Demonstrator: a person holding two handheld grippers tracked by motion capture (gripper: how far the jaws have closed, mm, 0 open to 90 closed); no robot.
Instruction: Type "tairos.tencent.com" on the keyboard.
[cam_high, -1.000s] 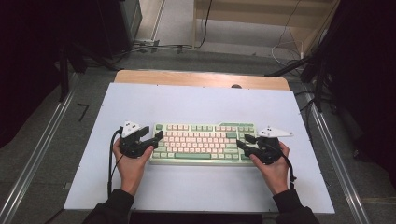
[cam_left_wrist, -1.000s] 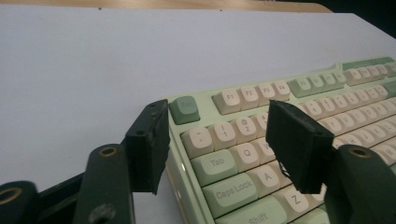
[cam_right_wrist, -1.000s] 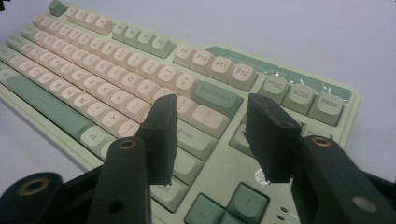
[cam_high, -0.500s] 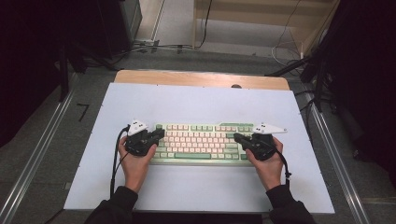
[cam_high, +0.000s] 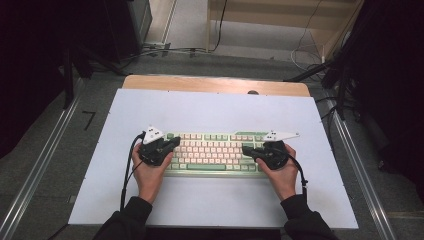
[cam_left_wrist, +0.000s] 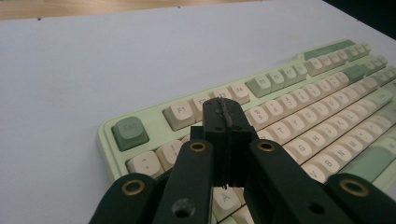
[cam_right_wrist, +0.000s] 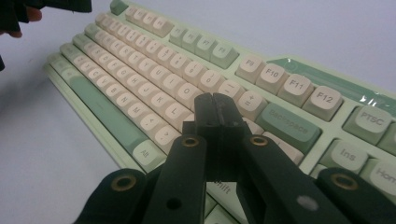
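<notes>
1. Leftmost, my left gripper (cam_high: 172, 143) sat in my left hand (cam_high: 149, 172) over the left end of the keyboard (cam_high: 220, 152), its cable trailing back along my sleeve.
2. Its jaws had just been closing and stood pressed together with nothing between them; in the left gripper view the left gripper (cam_left_wrist: 224, 109) hovered over the number row, below the F keys, with the Esc key (cam_left_wrist: 130, 132) off to its left.
3. Between my two hands, the green and cream keyboard lay flat near the middle of the white table top (cam_high: 215, 107), its long side running across in front of me.
4. At the keyboard's right end, my right gripper (cam_high: 248, 151) pointed inward from my right hand (cam_high: 282, 175).
5. Those jaws too had just been closing and were shut on nothing; in the right gripper view the right gripper (cam_right_wrist: 215, 109) hung above the keys beside the Backspace key (cam_right_wrist: 289, 125).
</notes>
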